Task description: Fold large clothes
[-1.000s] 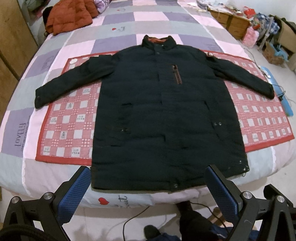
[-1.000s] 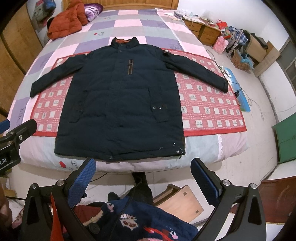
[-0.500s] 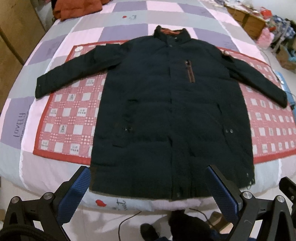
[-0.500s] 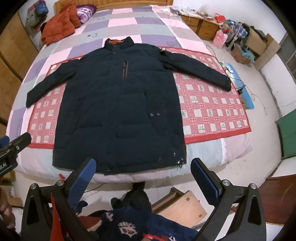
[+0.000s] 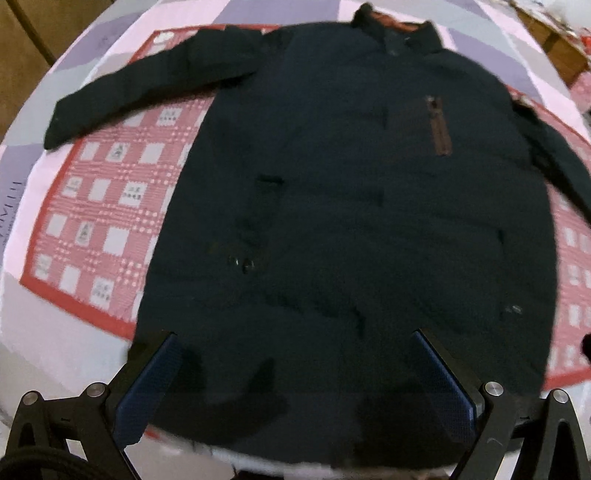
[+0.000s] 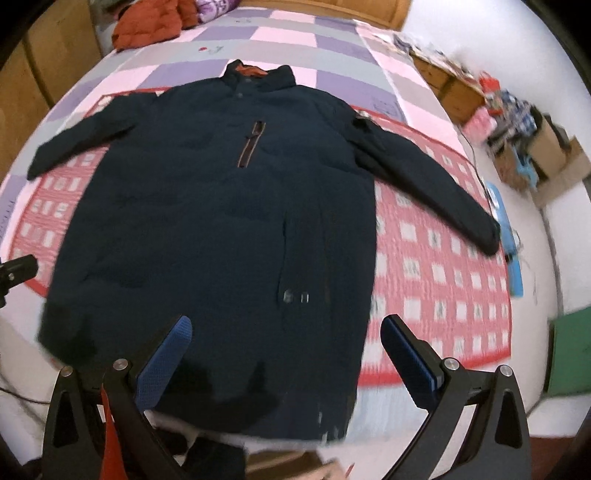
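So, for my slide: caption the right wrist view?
Open right gripper above the hem of a coat spread flat on the bed.

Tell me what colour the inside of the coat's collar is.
Orange-red collar lining on the dark navy coat; clearest in the right wrist view.

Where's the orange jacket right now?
In the right wrist view, the orange jacket lies bunched at the far left corner of the bed, beyond the dark coat's collar, beside a purple pillow.

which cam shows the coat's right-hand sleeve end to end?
Right wrist: the sleeve runs whole from shoulder to cuff across the red mat. Left wrist crops that sleeve at the frame edge, cuff out of view, and is blurrier.
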`<state>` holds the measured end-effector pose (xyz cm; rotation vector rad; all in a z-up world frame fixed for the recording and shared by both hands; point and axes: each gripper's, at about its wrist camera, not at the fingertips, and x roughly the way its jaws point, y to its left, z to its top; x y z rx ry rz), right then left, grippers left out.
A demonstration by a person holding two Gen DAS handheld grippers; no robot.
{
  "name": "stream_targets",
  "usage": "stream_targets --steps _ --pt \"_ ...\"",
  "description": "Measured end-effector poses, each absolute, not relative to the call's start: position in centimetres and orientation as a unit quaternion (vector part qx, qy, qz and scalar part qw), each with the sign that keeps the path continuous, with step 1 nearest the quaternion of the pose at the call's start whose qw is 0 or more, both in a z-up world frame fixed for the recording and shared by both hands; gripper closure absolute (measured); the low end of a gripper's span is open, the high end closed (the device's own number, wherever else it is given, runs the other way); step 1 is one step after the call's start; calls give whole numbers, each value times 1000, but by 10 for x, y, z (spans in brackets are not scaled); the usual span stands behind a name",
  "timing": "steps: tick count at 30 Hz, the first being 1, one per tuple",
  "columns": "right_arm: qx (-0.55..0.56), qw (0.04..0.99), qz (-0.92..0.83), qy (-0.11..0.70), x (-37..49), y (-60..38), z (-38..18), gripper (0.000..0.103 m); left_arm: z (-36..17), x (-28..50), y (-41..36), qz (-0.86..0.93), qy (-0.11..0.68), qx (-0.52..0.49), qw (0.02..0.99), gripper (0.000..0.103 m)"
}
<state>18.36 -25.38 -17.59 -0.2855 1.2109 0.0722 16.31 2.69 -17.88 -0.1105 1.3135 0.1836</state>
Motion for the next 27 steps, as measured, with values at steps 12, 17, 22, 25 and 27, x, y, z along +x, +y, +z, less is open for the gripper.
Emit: stream_targets --steps 12,17,22,25,27 --pt "-163 857 22 488 336 -223 -323 0 -314 318 48 44 537 37 841 2" --pt "-202 865 68 455 390 -203 -364 0 -358 382 60 20 520 58 852 0" --pt "-170 883 54 433 412 -284 -379 0 -367 375 103 5 471 58 880 0" --pt "-133 880 -22 455 412 -360 -384 0 -371 360 136 28 460 60 886 0" --pt "-99 877 -52 467 410 -398 -384 0 -371 352 157 59 462 53 883 0"
